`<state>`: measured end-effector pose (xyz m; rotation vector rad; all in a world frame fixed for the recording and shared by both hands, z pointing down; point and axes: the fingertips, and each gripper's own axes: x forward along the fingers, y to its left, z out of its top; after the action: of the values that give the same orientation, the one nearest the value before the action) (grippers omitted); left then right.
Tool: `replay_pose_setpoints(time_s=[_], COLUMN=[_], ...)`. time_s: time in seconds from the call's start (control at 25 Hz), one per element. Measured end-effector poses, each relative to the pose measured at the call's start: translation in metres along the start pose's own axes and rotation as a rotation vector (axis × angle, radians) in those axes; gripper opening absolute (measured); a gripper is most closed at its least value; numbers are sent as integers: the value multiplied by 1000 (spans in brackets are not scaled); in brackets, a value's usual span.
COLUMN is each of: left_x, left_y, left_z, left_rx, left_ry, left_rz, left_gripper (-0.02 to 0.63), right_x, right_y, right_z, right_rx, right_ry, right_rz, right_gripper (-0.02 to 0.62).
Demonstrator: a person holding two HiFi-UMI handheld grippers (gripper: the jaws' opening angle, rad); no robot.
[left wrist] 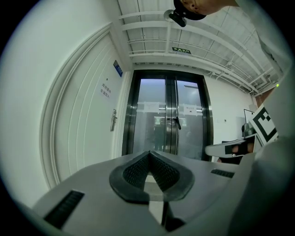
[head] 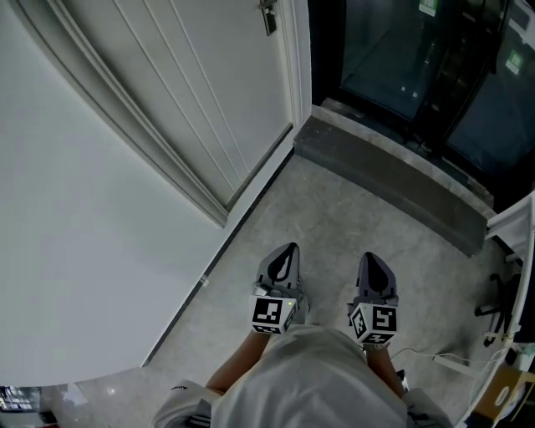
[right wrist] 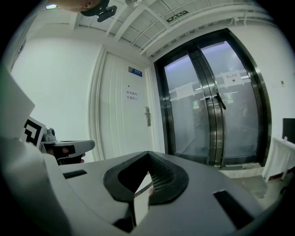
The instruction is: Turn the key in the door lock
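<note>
Jaws pressed together and empty, the left tool [head: 287,253] and right tool [head: 370,261] hang side by side over the floor [head: 351,209], well apart from the white door's [head: 192,84] lock [head: 267,15].

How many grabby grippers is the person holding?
2. The left gripper is held over the floor on the white door's side; the right gripper is beside it, nearer the glass doors. No others show.

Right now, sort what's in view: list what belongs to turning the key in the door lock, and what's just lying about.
For the job: white door, door handle, left gripper, right gripper.
Just around: glass double doors, ceiling sign, stone threshold.
</note>
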<state>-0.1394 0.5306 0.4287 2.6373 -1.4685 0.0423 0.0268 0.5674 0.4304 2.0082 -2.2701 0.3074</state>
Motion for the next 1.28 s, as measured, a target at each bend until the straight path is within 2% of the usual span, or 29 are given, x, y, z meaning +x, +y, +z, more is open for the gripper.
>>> replay_pose_setpoints(time_s=[0.24,0.4,0.56,0.72,0.84,0.96,1.28], left_x=[62,98,126,148,158,170,224], left_y=[36,67,82,94,104,106,129], left_z=[17,17,16,30,21,14,17], left_rx=[-2,-5,-4,-5,-4,-4,1], left_ry=[-7,-12,2,-31,-11,20,4], left_rz=[-26,-44,-64,-73,-81,-80,-36], left_gripper=[9,9,9,9,9,9,9], right_x=[70,112,137,160,176,187,253], right_y=[-3,4,3,-5,-3,-6,-24], right_z=[27,30,37,47,45,40,44], right_rx=[7,-1,-24,-19,-16,-10,-15], right_ry=[-13,-13,-22,-35,-29,-14,-9], right_rz=[-9,-17,-31,-55,-60,-50,-4], right_gripper=[0,0,0,0,0,0,0])
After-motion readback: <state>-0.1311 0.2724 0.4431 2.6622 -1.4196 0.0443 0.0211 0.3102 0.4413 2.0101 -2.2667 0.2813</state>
